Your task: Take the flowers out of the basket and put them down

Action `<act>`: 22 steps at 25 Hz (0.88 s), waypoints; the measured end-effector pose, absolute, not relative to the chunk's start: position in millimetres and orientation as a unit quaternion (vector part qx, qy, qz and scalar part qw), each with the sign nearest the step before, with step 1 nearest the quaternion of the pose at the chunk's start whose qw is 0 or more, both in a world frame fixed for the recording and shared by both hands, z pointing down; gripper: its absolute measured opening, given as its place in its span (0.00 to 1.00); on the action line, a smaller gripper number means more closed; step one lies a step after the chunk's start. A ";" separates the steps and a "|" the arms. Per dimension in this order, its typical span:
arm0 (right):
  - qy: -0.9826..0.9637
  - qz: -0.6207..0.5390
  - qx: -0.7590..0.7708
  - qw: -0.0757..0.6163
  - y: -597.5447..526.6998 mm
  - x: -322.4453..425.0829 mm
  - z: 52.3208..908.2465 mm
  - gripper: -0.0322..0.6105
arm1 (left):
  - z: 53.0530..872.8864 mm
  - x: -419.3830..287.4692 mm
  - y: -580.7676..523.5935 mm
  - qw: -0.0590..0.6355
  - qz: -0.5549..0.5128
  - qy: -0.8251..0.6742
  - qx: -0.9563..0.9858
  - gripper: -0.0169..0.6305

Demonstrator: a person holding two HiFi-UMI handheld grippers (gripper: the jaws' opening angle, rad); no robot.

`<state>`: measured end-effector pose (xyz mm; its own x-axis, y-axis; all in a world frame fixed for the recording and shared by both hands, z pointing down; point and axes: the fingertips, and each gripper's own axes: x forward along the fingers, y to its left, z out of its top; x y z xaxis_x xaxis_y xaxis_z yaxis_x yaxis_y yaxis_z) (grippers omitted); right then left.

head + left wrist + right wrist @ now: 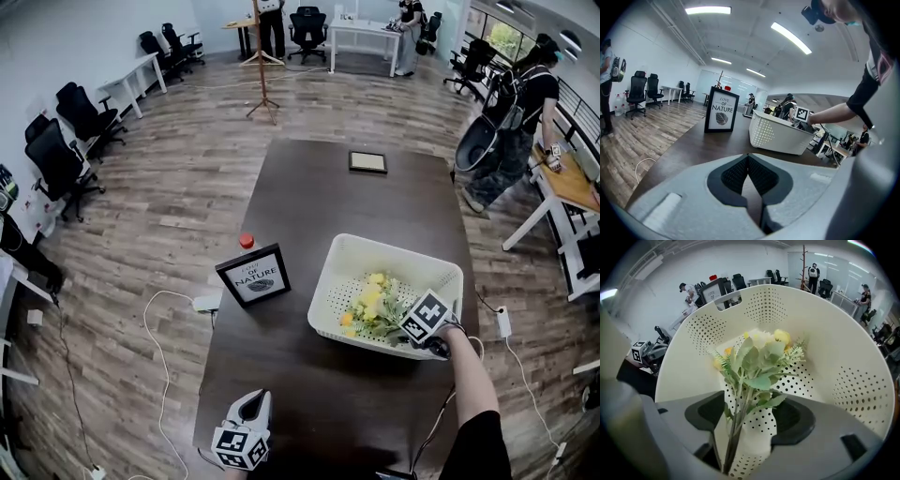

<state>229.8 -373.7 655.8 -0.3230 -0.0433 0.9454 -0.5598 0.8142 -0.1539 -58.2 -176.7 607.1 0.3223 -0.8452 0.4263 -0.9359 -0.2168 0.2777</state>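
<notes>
- Left gripper [255, 397]: smooth pale grey moulded shell, rounded and broad in the left gripper view [749, 161]; a small raised rectangular tab on each flank.
- Left pads [735, 176]: black, with a fine gridded texture, set in dark scooped recesses.
- Left marker cube [239, 448]: white faces printed with black square patterns.
- Right gripper [405, 330]: the same grey shell in the right gripper view [750, 425], with black recessed pockets and a dark rectangular slot on one flank.
- Right marker cube [428, 317]: white with black square patterns.
- Cable [828, 144]: thin, dark, leading off the right gripper.
- Sleeve [483, 452]: black, short.
- Top [881, 70]: black with a pale pink patch.
</notes>
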 end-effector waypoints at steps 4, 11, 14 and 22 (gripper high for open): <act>-0.774 0.248 0.188 0.551 -376.8 226.8 660.7 0.47 | 610.1 -59.3 -175.5 0.251 0.093 -0.576 0.772 0.04; -0.758 0.248 0.174 0.577 -372.2 228.2 667.7 0.32 | 610.1 -58.3 -171.6 0.254 0.089 -0.577 0.771 0.04; -0.761 0.243 0.171 0.577 -371.6 225.2 667.5 0.27 | 609.7 -61.5 -169.5 0.254 0.089 -0.580 0.769 0.04; -0.763 0.224 0.185 0.577 -368.5 224.7 667.2 0.15 | 608.0 -69.2 -159.1 0.250 0.086 -0.587 0.765 0.04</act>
